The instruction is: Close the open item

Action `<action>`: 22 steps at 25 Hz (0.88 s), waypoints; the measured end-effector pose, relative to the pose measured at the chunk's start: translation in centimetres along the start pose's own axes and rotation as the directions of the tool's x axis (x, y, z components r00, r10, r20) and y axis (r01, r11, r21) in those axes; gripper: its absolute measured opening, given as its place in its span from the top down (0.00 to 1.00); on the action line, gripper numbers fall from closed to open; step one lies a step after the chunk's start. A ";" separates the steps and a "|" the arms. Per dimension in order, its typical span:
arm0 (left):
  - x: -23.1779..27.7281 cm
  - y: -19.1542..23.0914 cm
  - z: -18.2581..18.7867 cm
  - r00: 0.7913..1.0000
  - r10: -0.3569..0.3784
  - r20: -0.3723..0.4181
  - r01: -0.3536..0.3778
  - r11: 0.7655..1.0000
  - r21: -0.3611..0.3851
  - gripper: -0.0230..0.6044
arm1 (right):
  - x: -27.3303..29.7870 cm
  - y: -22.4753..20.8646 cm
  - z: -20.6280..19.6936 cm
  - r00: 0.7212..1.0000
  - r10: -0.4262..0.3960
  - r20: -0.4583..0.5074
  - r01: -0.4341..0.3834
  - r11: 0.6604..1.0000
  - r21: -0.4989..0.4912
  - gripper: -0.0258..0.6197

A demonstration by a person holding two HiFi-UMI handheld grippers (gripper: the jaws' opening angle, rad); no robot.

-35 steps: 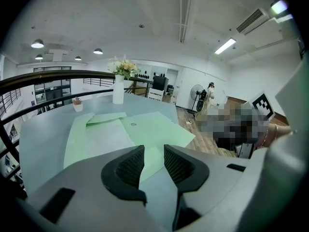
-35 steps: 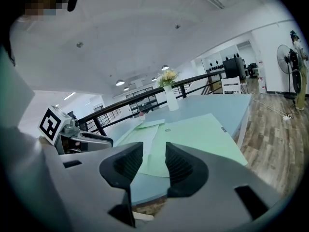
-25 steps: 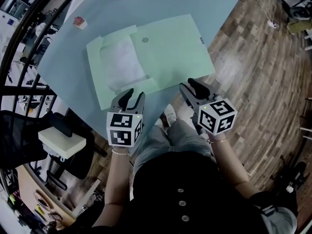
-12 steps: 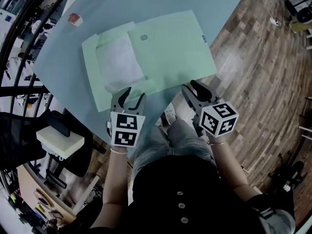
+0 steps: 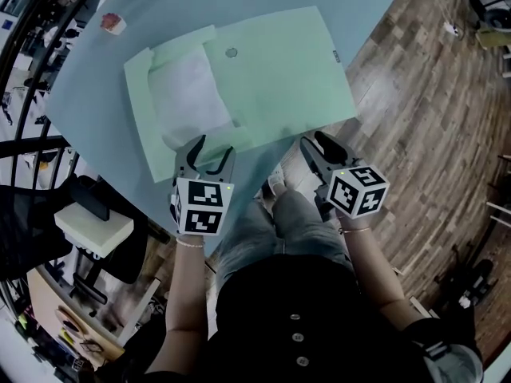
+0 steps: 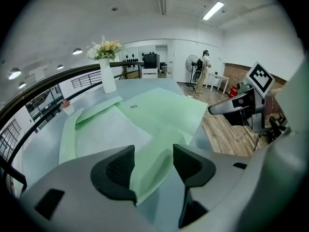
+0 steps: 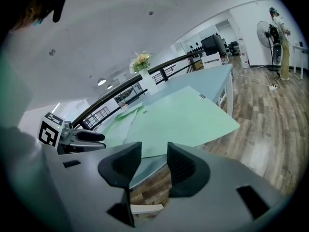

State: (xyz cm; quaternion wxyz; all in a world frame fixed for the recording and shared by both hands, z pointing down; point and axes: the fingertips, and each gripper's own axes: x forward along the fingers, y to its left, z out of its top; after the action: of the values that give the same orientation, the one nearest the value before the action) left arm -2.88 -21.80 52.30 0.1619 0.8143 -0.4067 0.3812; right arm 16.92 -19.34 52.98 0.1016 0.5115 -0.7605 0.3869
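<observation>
A big pale green folder lies open on the blue table. White paper shows inside it, and side flaps stand out at the left and near edges. My left gripper is at the near flap. Its jaws are opening, and in the left gripper view the flap lies slack between the pads without being pressed. My right gripper hovers at the table's near edge beside the folder's corner. Its jaws are easing open, with nothing between them.
A white vase of flowers stands at the table's far end, and a small pink object at the far left. A chair with a pale cushion stands left of the table, by a black railing. Wooden floor lies to the right.
The left gripper's jaws have spread apart around the near flap. Both grippers sit a little nearer to the body, and the folder shows farther left in the view.
</observation>
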 end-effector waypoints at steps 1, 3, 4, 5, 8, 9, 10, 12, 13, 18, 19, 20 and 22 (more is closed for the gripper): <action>0.1 0.0 0.0 1.000 0.000 -0.003 0.000 1.000 0.005 0.56 | 0.1 -0.2 -0.2 1.000 0.001 0.002 -0.001 1.000 0.017 0.71; 0.3 -0.1 -0.1 1.000 -0.001 -0.009 0.001 1.000 0.016 0.56 | 0.4 -0.5 -0.5 1.000 0.003 0.008 -0.003 0.998 0.060 0.68; 0.4 -0.1 -0.1 1.000 -0.002 -0.012 0.003 1.000 0.022 0.56 | 0.5 -0.7 -0.6 1.000 0.002 0.009 -0.003 0.997 0.081 0.67; 0.5 -0.1 -0.1 1.000 -0.004 -0.014 0.005 1.000 0.026 0.56 | 0.7 -0.8 -0.7 1.000 0.000 0.009 -0.001 0.995 0.098 0.66; 0.6 0.0 -0.4 1.000 -0.007 -0.022 0.008 0.999 0.042 0.56 | 1.1 -1.4 -1.2 1.000 -0.009 0.003 0.009 0.990 0.143 0.64; 0.7 0.0 -0.4 1.000 -0.007 -0.026 0.008 0.999 0.048 0.56 | 1.2 -1.6 -1.3 1.000 -0.013 0.002 0.013 0.987 0.158 0.64; 0.9 0.0 -0.5 1.000 -0.006 -0.030 0.008 0.999 0.051 0.56 | 1.3 -1.8 -1.4 1.000 -0.017 0.001 0.017 0.985 0.173 0.64; 1.0 0.0 -0.5 0.999 -0.009 -0.033 0.010 0.999 0.050 0.56 | 1.5 -2.3 -1.5 1.000 -0.024 0.003 0.023 0.978 0.206 0.63; 1.1 0.0 -0.5 0.999 -0.011 -0.032 0.013 0.999 0.046 0.56 | 1.6 -2.6 -1.6 1.000 -0.027 0.006 0.025 0.975 0.222 0.63; 1.3 0.3 -0.6 0.999 -0.023 -0.026 0.024 0.999 0.031 0.55 | 2.4 -4.0 -1.4 0.998 -0.043 0.044 0.028 0.957 0.290 0.61; 1.3 0.3 -0.7 0.999 -0.025 -0.027 0.025 0.999 0.028 0.55 | 2.5 -4.2 -1.3 0.997 -0.047 0.058 0.027 0.952 0.306 0.61; 1.4 0.3 -0.7 0.999 -0.026 -0.028 0.026 0.999 0.024 0.55 | 2.6 -4.4 -1.2 0.996 -0.051 0.070 0.026 0.947 0.321 0.60; 1.5 0.3 -0.7 0.999 -0.026 -0.027 0.027 1.000 0.015 0.56 | 2.7 -4.9 -1.0 0.994 -0.061 0.088 0.027 0.938 0.346 0.60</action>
State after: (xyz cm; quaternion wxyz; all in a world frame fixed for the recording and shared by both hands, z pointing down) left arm -2.88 -22.38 53.83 0.1663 0.8156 -0.3908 0.3929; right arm 19.71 -21.39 57.50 -0.0181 0.5567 -0.6734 0.4861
